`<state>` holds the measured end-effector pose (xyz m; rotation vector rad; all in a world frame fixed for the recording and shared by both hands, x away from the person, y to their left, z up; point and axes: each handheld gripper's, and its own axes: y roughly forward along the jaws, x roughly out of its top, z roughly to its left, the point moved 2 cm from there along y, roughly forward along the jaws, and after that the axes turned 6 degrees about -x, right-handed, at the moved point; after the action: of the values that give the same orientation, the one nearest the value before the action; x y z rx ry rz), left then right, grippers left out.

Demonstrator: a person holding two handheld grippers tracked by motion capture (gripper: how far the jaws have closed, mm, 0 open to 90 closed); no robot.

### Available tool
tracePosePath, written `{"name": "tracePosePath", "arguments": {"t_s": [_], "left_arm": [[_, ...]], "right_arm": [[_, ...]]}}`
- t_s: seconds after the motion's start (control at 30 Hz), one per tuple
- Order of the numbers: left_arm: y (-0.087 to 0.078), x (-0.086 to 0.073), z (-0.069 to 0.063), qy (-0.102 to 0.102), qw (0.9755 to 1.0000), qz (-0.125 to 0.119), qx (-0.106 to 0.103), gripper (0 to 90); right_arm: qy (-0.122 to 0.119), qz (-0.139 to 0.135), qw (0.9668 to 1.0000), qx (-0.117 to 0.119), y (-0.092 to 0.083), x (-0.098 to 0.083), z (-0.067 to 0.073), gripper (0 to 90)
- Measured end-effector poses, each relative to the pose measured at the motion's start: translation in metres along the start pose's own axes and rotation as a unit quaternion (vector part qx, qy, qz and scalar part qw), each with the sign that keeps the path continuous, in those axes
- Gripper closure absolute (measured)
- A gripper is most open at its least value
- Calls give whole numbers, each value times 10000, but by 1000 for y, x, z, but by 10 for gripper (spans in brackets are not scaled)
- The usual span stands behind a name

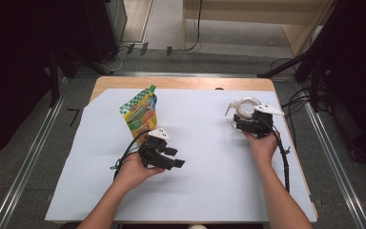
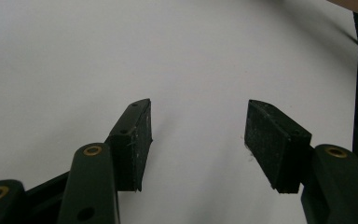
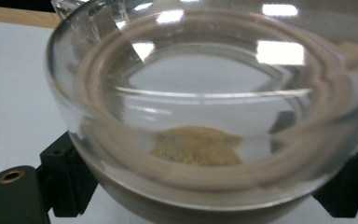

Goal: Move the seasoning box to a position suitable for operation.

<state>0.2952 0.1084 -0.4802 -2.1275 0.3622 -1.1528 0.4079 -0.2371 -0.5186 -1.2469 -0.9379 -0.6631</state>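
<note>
A clear glass bowl (image 1: 244,106) with a small spout stands on the white sheet (image 1: 205,181) at the far right. A little heap of tan powder (image 3: 196,147) lies in its bottom. My right gripper (image 1: 240,123) sits against the bowl's near side. In the right gripper view the bowl (image 3: 205,93) sits between the two jaws (image 3: 209,186), whose pads stand close at its lower sides without a clear squeeze. My left gripper (image 1: 176,157) hovers over the middle of the sheet, jaws (image 2: 198,126) open with nothing between them.
A green, yellow and orange pouch (image 1: 140,112) stands upright on the sheet, just beyond my left hand. The wooden table's far edge (image 1: 181,82) runs behind it. Dark stands and cables flank the table on both sides.
</note>
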Motion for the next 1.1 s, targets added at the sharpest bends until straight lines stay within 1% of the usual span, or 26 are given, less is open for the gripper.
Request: {"name": "tracePosePath", "arguments": {"t_s": [0.07,0.2,0.3,0.37,0.47,0.57,0.6,0.63,0.77,0.8,0.87,0.93,1.0,1.1], "left_arm": [[0,0,0,-7,10000,25,22,424],[-1,0,0,-6,10000,17,36,424],[-1,0,0,0,10000,-8,36,424],[-1,0,1,1,10000,-12,38,424],[-1,0,0,-17,10000,-29,43,424],[-1,0,-1,8,10000,-38,43,424],[-2,1,-1,24,10000,-39,41,425],[-2,1,-1,18,10000,-47,43,426],[-3,1,-2,37,10000,-74,37,428],[-4,1,-2,39,10000,-82,32,428],[-5,1,-1,25,9999,-100,54,428],[-7,1,0,12,9999,-109,49,428],[-8,1,0,33,9999,-94,60,428],[-9,2,0,43,9999,-136,26,428]], "right_arm": [[104,46,9999,44,-2,1,-1,120],[-80,71,9999,92,-8,3,0,120],[-73,42,9997,211,-17,4,1,120],[-147,-35,9995,278,-25,4,4,120],[-153,-30,9989,444,-34,4,9,120],[-240,-4,9978,614,-44,3,15,121],[-243,18,9977,633,-47,3,17,121],[-294,26,9973,673,-51,3,20,121],[-195,33,9959,879,-63,2,28,121],[-222,29,9953,946,-65,1,30,121],[-315,48,9944,1008,-71,0,36,121],[-355,63,9933,1098,-75,-2,41,121],[-327,91,9922,1197,-80,-4,47,121],[-436,90,9901,1328,-86,-4,57,121]]}}
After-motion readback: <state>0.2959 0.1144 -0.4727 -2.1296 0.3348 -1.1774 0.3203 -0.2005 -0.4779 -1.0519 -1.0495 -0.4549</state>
